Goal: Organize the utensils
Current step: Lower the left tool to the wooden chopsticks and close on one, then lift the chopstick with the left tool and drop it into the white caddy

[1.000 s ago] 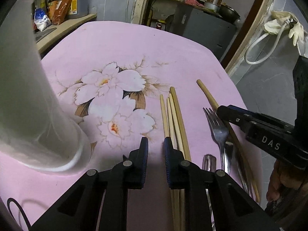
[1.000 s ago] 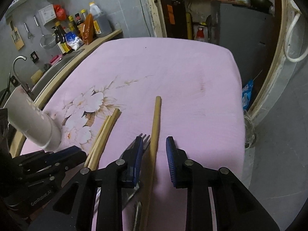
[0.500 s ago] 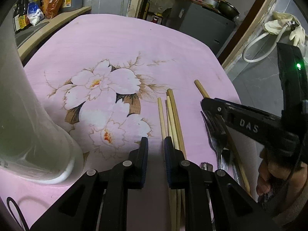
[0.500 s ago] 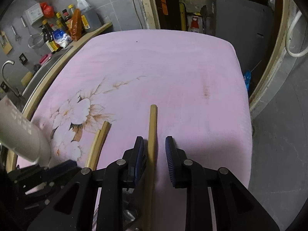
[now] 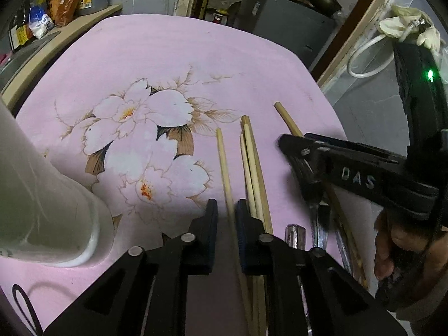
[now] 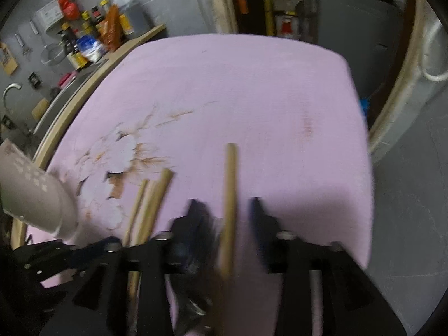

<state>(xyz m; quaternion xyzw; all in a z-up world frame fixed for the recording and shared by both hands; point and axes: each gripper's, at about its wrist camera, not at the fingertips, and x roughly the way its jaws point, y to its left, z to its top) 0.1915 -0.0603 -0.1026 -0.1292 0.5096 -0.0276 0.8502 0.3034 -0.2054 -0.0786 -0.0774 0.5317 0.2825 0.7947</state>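
Several wooden chopsticks (image 5: 253, 162) lie on the pink flowered cloth (image 5: 173, 64). My left gripper (image 5: 226, 214) straddles the leftmost chopstick (image 5: 224, 165) with its jaws narrowly apart, not pressing it. A thicker wooden stick (image 6: 231, 184) lies to the right; my right gripper (image 6: 225, 210) is open around it, blurred by motion. It also shows in the left wrist view (image 5: 291, 151), above metal cutlery (image 5: 322, 224). A white utensil cup (image 5: 42, 201) stands at left.
Sauce bottles (image 6: 92, 30) line a counter at the back left, with a sink tap (image 6: 11, 92) beyond it. The table's right edge (image 6: 364, 151) drops to grey floor. A dark cabinet (image 5: 282, 19) stands behind the table.
My right gripper has opened wider around the thick stick and is moving. My left gripper has come forward, so the leftmost chopstick now lies between its jaws.
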